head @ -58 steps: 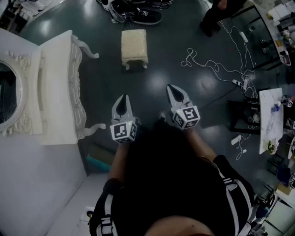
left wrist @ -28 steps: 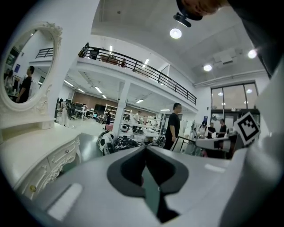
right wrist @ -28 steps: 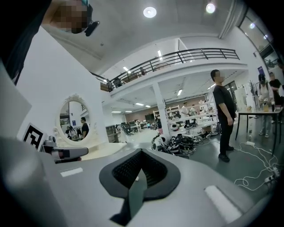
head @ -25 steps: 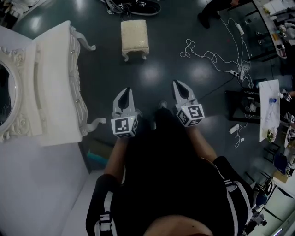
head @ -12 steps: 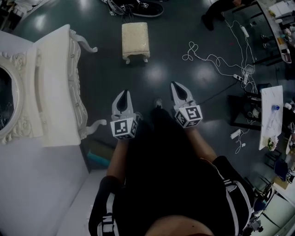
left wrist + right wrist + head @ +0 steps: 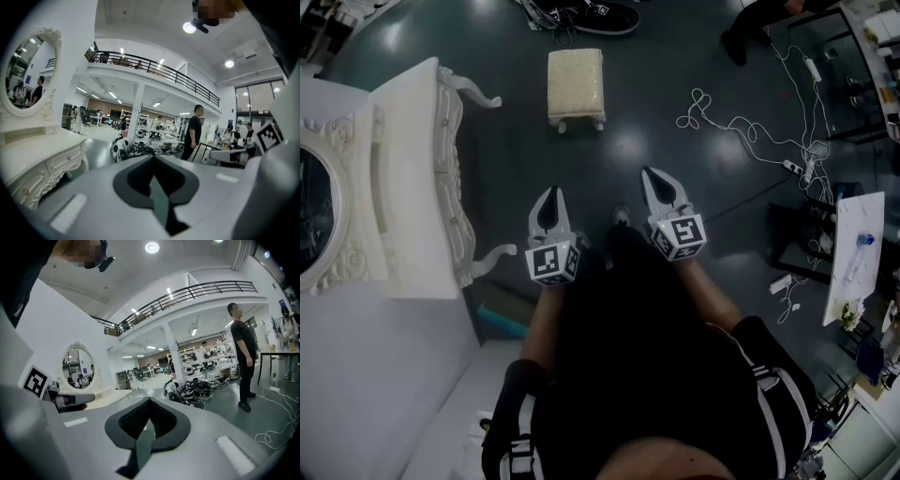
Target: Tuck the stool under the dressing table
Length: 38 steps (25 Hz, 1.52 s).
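Note:
A small cream stool (image 6: 576,86) with a padded top stands on the dark floor, out in the open, some way ahead of me. The white carved dressing table (image 6: 412,178) with its oval mirror (image 6: 317,211) stands at the left, also seen in the left gripper view as the dressing table (image 6: 40,161) and mirror (image 6: 28,75). My left gripper (image 6: 549,199) and right gripper (image 6: 656,178) are held side by side, both shut and empty, well short of the stool. The stool is hidden in both gripper views.
White cables (image 6: 741,131) and a power strip (image 6: 795,169) trail over the floor at the right. A black frame table (image 6: 792,234) and a white board (image 6: 848,253) stand far right. Dark gear (image 6: 581,14) lies beyond the stool. A person (image 6: 243,357) stands further off.
Both grippers have drifted a little forward together, and the stool sits slightly lower in the head view. Both stay shut.

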Motion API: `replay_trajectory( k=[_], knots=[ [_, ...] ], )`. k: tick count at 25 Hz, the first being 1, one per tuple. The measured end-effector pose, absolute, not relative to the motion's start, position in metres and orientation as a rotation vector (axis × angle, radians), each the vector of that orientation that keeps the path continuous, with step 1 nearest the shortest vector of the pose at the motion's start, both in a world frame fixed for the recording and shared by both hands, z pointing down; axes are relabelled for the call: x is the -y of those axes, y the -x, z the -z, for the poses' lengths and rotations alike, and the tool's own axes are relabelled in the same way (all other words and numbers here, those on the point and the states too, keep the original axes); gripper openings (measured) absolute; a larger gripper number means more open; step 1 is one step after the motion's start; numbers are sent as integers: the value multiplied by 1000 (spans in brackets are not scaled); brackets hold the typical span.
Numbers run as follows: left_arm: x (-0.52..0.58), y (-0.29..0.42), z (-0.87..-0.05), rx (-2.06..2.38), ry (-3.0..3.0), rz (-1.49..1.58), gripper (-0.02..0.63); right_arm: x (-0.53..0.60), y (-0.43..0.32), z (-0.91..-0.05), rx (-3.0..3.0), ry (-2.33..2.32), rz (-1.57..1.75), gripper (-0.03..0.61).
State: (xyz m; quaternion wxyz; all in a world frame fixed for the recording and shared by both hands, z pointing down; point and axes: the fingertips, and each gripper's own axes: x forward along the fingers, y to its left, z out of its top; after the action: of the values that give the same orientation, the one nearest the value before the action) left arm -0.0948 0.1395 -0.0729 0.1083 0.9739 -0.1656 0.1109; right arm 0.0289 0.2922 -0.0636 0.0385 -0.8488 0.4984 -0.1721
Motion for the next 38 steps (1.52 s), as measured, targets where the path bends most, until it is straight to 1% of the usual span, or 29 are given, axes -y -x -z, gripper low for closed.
replay_trajectory(
  k=[12,25,33,38],
  knots=[
    [-131,49,55,596,-2842,-346,9,-281,-82,45,-1611,2544,560,-2],
    [-68,13,39,465,-2877,-416,9,-230,-115,32,-1507,2596,560,-2],
    [-16,-22,3,297,-2920,-467,9,-178,-134,0,-1460,2620,577,-2],
    [-2,-40,-22,307,-2913,-437,9,-155,-148,-32,-1472,2630,604,-2]
  ],
)
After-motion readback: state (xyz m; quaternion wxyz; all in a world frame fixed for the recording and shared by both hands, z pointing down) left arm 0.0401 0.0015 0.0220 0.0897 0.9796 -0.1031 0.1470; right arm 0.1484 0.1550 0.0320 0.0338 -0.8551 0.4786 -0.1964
